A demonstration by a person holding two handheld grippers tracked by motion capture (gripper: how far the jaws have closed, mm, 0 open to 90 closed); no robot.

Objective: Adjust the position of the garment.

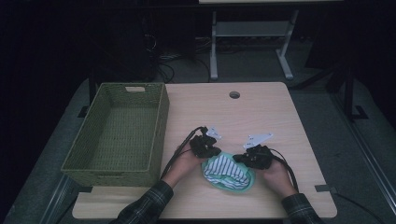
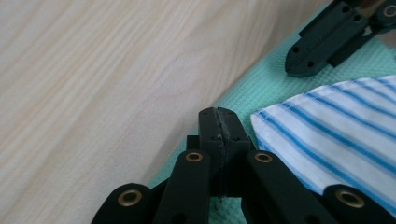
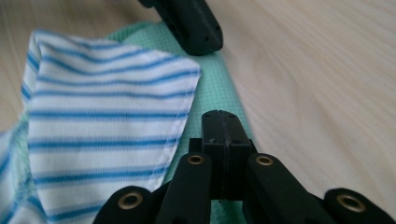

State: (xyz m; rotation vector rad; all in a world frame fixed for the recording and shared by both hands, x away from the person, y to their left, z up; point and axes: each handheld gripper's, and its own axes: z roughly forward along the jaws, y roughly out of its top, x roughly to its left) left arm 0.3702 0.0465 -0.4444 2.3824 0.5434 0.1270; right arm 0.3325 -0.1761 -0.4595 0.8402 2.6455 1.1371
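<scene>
Lay near the desk's (image 1: 261, 112) front edge: a green cloth (image 1: 247, 185) with a blue-striped white cloth (image 1: 226, 167) on top. Left hand-held gripper (image 2: 219, 122) clamped together on the green cloth's edge (left of the stripes); right hand-held gripper (image 3: 221, 125) likewise pinched shut opposite. Left of the cloths stood a green woven basket (image 1: 159, 122).

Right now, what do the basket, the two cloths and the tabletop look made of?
Basket: woven fibre, olive green, matte; plaited texture shows, wicker or paper rope unclear.
Green cloth: waffle-textured fabric, probably microfibre.
Striped cloth: thin white-blue fabric, stitched hem.
Tabletop: pale wood grain, probably laminate.
</scene>
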